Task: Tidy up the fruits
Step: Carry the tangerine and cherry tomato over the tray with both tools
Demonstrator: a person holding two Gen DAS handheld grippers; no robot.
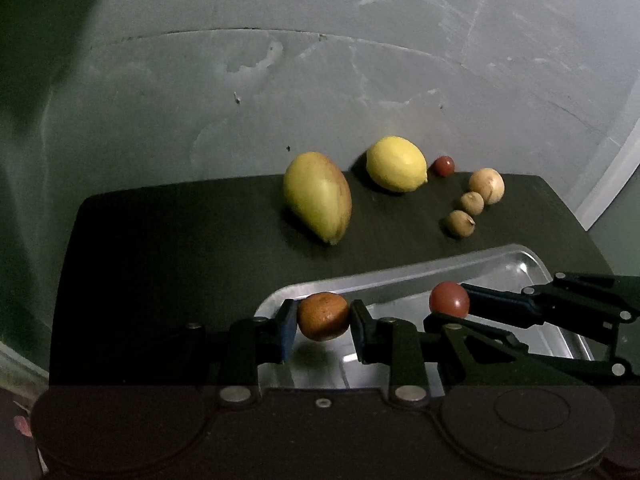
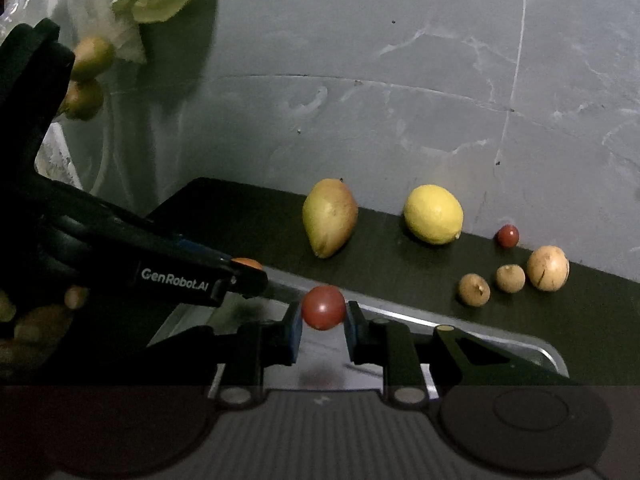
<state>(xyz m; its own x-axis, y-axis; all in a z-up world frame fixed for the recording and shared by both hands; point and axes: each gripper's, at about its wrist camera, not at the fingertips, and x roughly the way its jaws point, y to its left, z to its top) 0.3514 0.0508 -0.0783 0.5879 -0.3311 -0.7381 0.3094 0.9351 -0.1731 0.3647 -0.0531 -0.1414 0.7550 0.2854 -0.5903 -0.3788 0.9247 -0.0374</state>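
An orange pinched tight in the left gripper over the silver tray, a red tomato squeezed in the right gripper just beside it, mango, lemon and small brown fruits left behind on the dark table

Left gripper and right gripper sit side by side, jaws each clamped around something small.

Left gripper: black linkage arms showing silver round screws, blue pads lining fingertips. Right gripper: matching black frame, blue pads, ribbed grey housing behind; white "GenRobot.AI" lettering showing on left gripper's side.
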